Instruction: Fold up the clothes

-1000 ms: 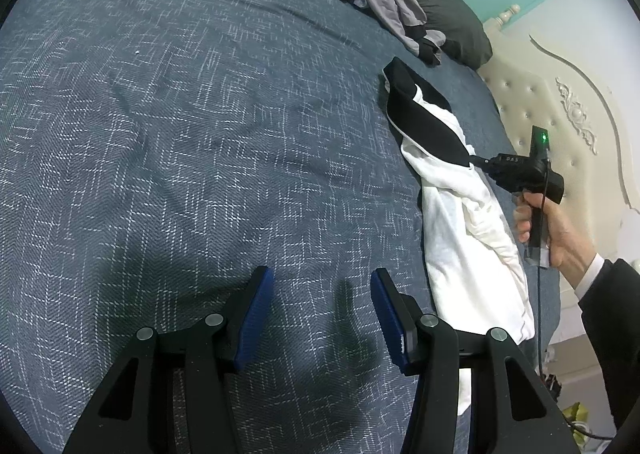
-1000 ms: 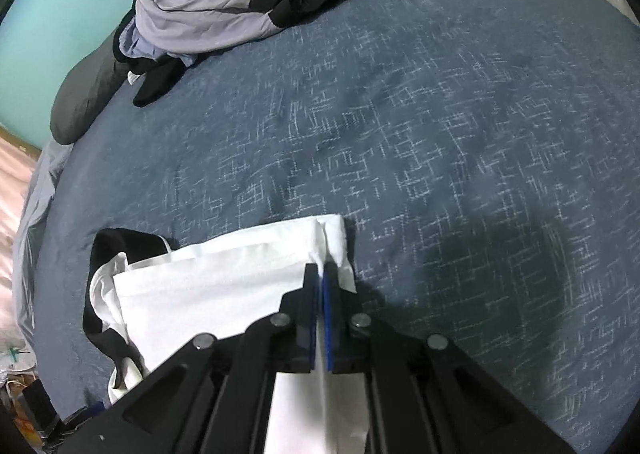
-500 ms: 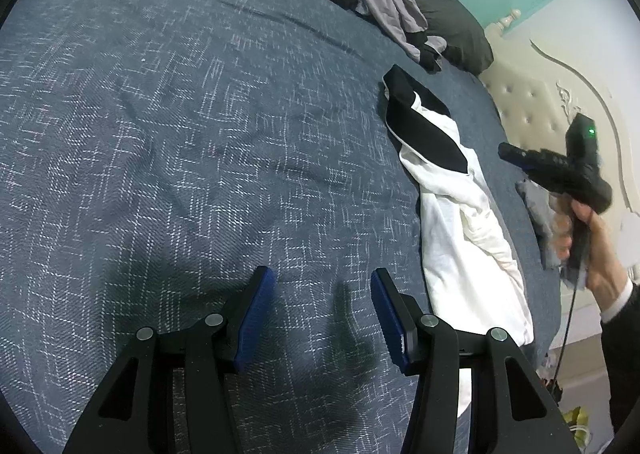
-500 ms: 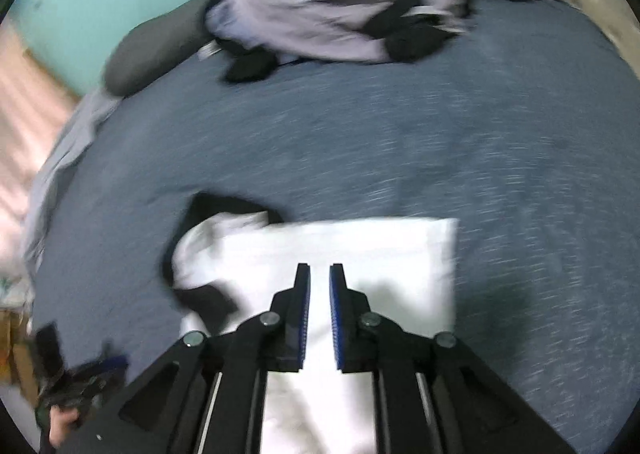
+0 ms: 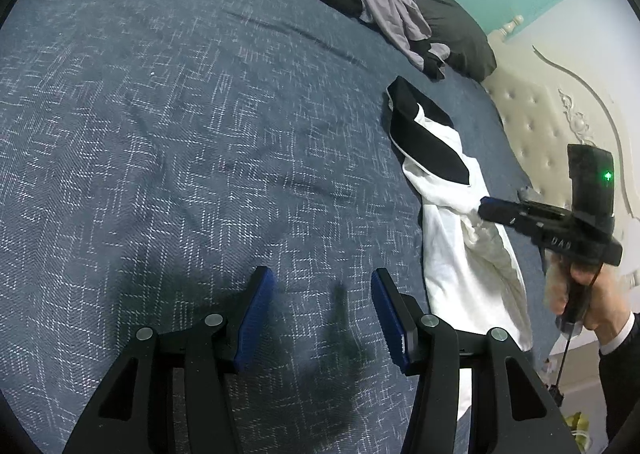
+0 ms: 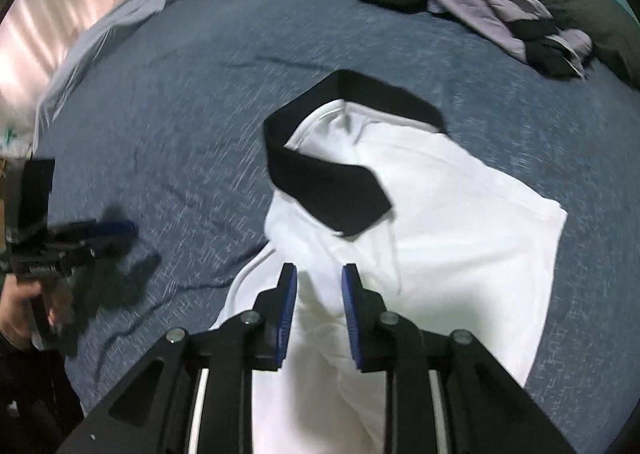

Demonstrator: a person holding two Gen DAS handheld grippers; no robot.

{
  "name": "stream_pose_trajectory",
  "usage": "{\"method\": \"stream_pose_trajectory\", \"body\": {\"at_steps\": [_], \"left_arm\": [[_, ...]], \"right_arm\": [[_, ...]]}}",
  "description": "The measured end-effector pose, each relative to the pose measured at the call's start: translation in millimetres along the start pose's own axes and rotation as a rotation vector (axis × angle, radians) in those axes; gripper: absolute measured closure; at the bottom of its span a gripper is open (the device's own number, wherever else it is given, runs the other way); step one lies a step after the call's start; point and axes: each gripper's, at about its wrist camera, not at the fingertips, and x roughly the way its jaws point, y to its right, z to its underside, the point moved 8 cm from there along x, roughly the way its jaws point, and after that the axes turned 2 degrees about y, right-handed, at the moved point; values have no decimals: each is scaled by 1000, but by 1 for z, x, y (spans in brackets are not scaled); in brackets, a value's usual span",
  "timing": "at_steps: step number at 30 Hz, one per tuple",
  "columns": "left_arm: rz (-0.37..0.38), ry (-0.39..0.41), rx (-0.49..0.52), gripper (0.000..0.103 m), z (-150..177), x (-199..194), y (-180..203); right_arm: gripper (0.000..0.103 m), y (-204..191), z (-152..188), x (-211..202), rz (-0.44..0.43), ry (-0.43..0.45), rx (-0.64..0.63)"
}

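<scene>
Right tongs (image 6: pixel 318 294) opening empty over the white shirt (image 6: pixel 460 254), left tongs (image 5: pixel 322 314) half-open, empty beside it — loose fold might slump.

The only lettering to be made out was a short pale marking on the black body of the right gripper (image 5: pixel 486 209), seen in the left wrist view; it looked like "DAS", though the last letter was too small to be sure of. Nothing readable showed on the clothes, the bedding or the left gripper (image 5: pixel 322 316).
</scene>
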Motion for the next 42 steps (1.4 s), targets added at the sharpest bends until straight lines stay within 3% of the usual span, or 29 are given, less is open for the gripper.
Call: {"method": "stream_pose_trajectory", "body": {"at_steps": [7, 9, 11, 17, 24, 31, 37, 42], "left_arm": [[2, -4, -1, 48, 0, 1, 0], [3, -3, -2, 48, 0, 0, -1], [3, -2, -3, 48, -1, 0, -2], [3, -6, -2, 48, 0, -1, -3], [3, -11, 0, 48, 0, 0, -4], [-2, -16, -1, 48, 3, 3, -4], [-4, -18, -2, 48, 4, 4, -4], [-4, -17, -2, 48, 7, 3, -4]], "right_arm": [[81, 2, 0, 14, 77, -23, -69], [92, 4, -2, 13, 76, -9, -77], [96, 6, -5, 9, 71, 9, -64], [100, 15, -17, -8, 42, 71, -38], [100, 72, -31, -42, 44, 177, 136], [100, 146, -26, -42, 69, 197, 366], [100, 164, 6, -10, 54, 119, 527], [100, 172, 8, -14, 33, 166, 621]]}}
